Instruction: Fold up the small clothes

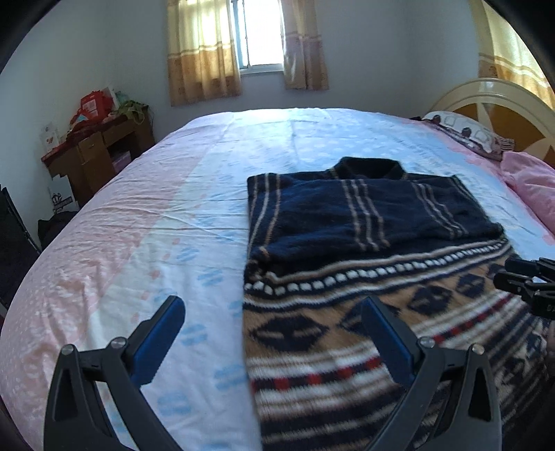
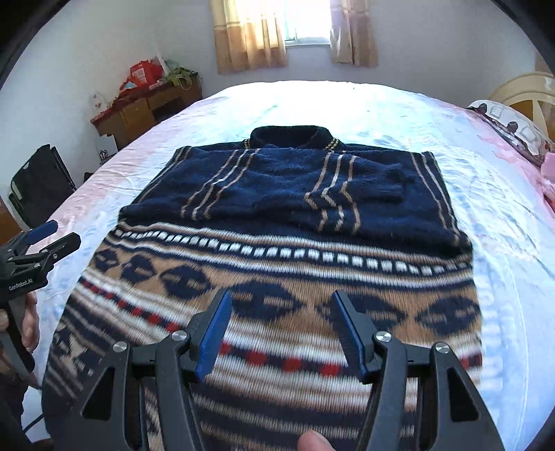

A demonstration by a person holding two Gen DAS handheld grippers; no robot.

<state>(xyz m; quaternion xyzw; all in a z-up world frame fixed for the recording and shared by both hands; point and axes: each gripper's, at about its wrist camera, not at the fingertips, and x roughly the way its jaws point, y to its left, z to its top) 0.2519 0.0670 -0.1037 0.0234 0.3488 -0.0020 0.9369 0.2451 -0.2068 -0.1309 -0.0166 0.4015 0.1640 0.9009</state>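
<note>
Left hand-held gripper (image 1: 272, 314): jaws spread wide, nothing between the blue pads (image 1: 158, 341); poised above the left side edge of the sweater (image 2: 277, 263), one finger over the bare sheet of the bed (image 1: 145, 222), the other over the patterned knit, pitched downward toward the bed. Contact with the fabric not determinable. Same tool visible at the left border of the right wrist view, held by a hand (image 2: 29, 321) at its grip, off the sweater's left side.

Sweater: laid flat across the middle of the bed, collar (image 2: 289, 137) toward the far edge below the window (image 2: 307, 24), both navy sleeves folded inward across the chest, patterned lower body toward the near edge.

Right hand-held gripper (image 2: 281, 305): jaws roughly half open, empty between the pads; suspended over the diamond band of the sweater's lower body, angled downward, no grip on the knit. Fingertip (image 2: 314, 442) of the holding hand visible at the bottom border beneath the tool. Tip of this tool also seen at the right border of the left wrist view, above the sweater's right side.

Surroundings: wooden cabinet (image 2: 145, 107) beyond the far left corner of the bed; pillow (image 1: 461, 133) and headboard (image 1: 496, 100) at the right edge.
</note>
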